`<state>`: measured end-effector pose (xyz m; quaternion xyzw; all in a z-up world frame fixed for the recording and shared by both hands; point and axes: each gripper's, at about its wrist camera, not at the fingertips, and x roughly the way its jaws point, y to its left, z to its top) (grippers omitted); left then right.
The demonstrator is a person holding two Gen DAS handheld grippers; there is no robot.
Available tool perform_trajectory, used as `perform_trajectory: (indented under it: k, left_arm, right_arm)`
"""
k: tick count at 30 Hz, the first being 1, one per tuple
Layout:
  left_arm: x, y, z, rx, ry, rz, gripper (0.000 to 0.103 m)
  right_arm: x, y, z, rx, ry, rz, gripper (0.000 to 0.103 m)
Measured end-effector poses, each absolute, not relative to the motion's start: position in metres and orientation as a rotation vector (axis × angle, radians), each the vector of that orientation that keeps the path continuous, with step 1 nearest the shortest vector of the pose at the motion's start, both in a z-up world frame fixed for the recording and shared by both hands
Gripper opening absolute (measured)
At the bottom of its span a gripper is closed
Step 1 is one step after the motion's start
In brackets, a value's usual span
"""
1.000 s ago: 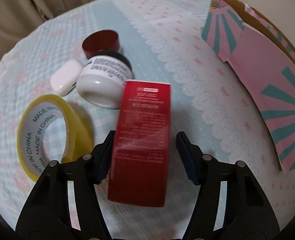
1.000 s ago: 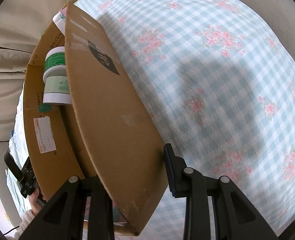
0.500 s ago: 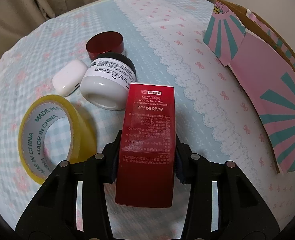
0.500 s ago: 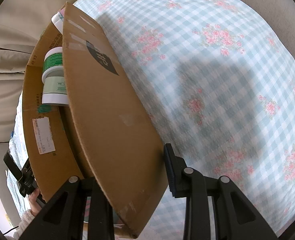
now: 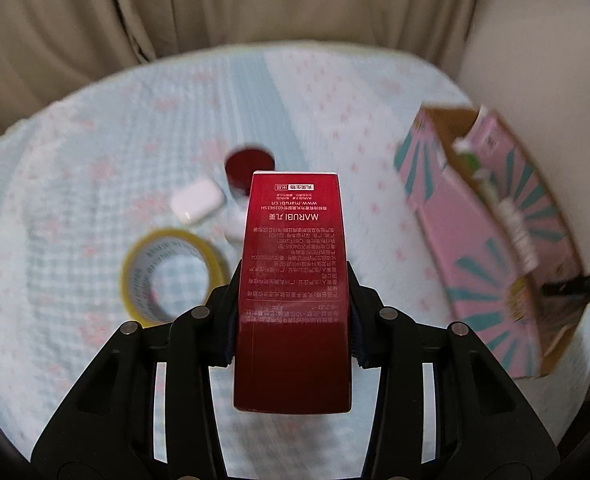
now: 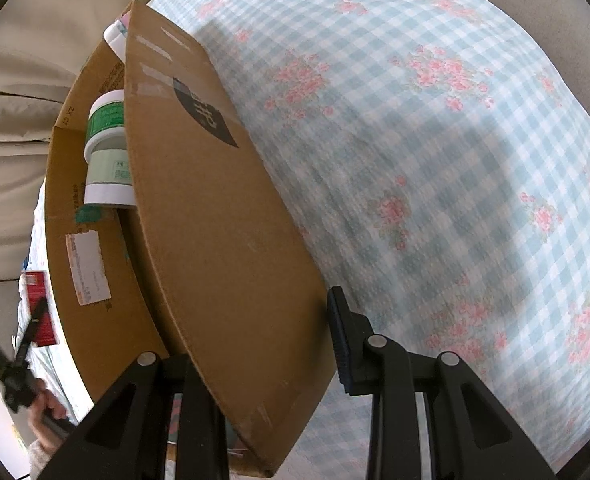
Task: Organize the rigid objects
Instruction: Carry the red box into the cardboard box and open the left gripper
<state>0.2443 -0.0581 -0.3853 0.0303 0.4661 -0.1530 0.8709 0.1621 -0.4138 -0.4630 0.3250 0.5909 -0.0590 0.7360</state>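
Note:
My left gripper (image 5: 293, 280) is shut on a tall red carton (image 5: 293, 280) and holds it in the air above the bed. Below it lie a yellow tape roll (image 5: 171, 276), a white earbud case (image 5: 197, 200), a dark red lid (image 5: 250, 164) and a white jar (image 5: 234, 229) that the carton mostly hides. My right gripper (image 6: 255, 340) is shut on the brown flap (image 6: 215, 220) of the cardboard box (image 6: 67, 200). Its left finger is hidden behind the flap. The red carton (image 6: 39, 308) also shows at the far left of the right wrist view.
The box's pink and teal outside (image 5: 487, 248) stands at the right of the bed, against a wall. Inside it lies a green and white jar (image 6: 107, 152). A hand (image 6: 47, 404) grips the left tool. Curtains hang behind the checked bedspread (image 6: 455, 160).
The left jaws closed on the red carton and then lifted it off the bed, so the items below look smaller. The right gripper and the flap stayed put.

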Motion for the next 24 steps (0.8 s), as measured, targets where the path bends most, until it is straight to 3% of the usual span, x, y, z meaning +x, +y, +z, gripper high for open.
perform_trajectory:
  k: [9,14,24]
  left_arm:
    - [0.225,-0.089,-0.272,0.017,0.861,-0.288,0.038]
    - [0.218,-0.136,-0.238,-0.019,0.821,-0.33,0.038]
    - [0.215,-0.251,-0.264,-0.048,0.874,-0.469,0.038]
  right_arm:
    - [0.172,-0.416,-0.462,0.695,1.327,-0.09,0.028]
    - [0.178,-0.416,-0.463,0.683,1.341,-0.073,0.028]
    - [0.182,-0.421,-0.465,0.692,1.348,-0.06,0.028]
